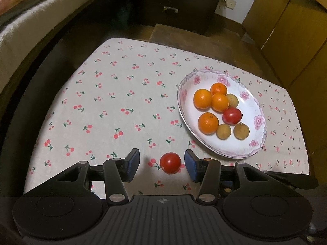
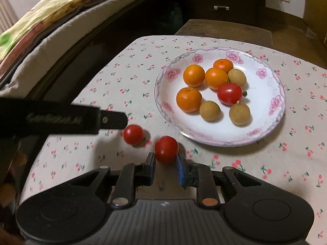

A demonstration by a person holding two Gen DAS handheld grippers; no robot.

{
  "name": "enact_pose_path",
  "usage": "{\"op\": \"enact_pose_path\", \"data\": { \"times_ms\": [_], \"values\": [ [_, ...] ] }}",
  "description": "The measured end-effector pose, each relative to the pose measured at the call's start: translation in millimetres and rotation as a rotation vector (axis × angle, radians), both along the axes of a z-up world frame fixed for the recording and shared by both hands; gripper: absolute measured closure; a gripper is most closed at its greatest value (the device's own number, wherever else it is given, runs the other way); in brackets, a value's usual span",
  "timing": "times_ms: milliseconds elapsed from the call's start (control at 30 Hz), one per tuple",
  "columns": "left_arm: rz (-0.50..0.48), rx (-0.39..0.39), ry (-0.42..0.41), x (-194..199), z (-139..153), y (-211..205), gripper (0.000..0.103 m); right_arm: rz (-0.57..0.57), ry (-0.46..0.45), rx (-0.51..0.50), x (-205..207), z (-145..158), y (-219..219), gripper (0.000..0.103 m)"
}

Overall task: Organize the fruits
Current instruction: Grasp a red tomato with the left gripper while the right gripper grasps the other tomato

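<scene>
Right tongs (image 2: 166, 164) pinching glossy red tomato (image 2: 166, 149); left tongs (image 1: 161, 164) spread around second tomato (image 1: 170, 162).

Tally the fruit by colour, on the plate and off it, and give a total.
Orange fruits, all on the plate: 4
Tan-brown fruits, all on the plate: 3
Red tomatoes: 3, one on the plate, two on the cloth
Total: 10
</scene>
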State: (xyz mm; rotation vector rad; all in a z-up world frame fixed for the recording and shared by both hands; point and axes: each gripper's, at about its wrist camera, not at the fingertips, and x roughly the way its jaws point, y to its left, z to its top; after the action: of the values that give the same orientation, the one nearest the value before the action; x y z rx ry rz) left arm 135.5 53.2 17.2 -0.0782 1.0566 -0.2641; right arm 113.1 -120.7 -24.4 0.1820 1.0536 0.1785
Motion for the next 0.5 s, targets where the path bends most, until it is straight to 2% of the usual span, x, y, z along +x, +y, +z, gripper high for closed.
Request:
{"op": "enact_pose_path", "data": {
  "times_ms": [200,367,500],
  "values": [
    [-0.019,-0.016,0.021,0.3,-5.8,-3.6,0.045,0.032,0.021,-0.023,-24.3,9.1,-8.8,0.083],
    [-0.021,0.009,0.019,4.2,-16.1,-14.0,0.046,0.032,0.044,-0.013,-31.7,7.5,-13.4,0.083],
    [-0.013,0.036,0.017,8.9,-23.9,-19.9,0.047,0.042,0.019,-0.016,-34.6,8.9,-13.1,0.083]
  ]
}}
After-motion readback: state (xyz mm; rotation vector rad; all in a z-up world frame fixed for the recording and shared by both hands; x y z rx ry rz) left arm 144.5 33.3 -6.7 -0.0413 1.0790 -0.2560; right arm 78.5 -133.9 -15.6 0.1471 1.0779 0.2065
